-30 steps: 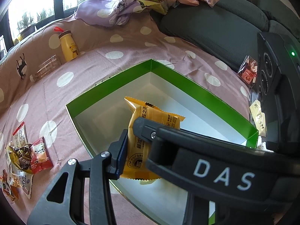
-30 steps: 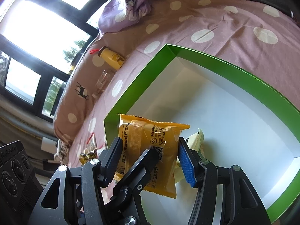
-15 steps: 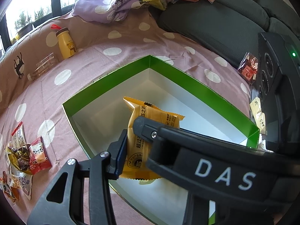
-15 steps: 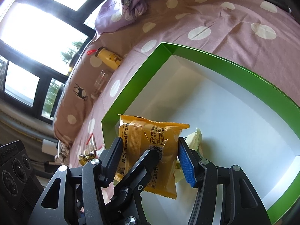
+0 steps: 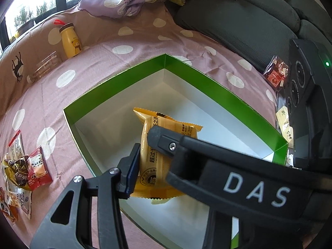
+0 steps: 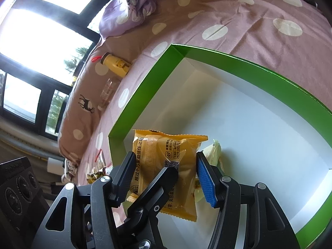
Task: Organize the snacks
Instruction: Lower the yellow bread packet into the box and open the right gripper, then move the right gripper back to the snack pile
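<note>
Polka-dot bedspread [image 5: 99, 78] — loose snacks [image 5: 22, 170] only in left view; both grippers [image 5: 145, 155] [image 6: 164, 172] pinch orange packet [image 6: 166, 166] over green box [image 6: 143, 95].

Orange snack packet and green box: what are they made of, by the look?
Orange snack packet: thin plastic film, glossy, probably; crinkled, with serrated heat-sealed ends and glare.
Green box: coated cardboard, likely; stiff thin walls, sharply folded corners, shiny green rim, matte white inside.

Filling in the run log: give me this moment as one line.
orange snack pack: gripped by left gripper and right gripper | position: over green box
</note>
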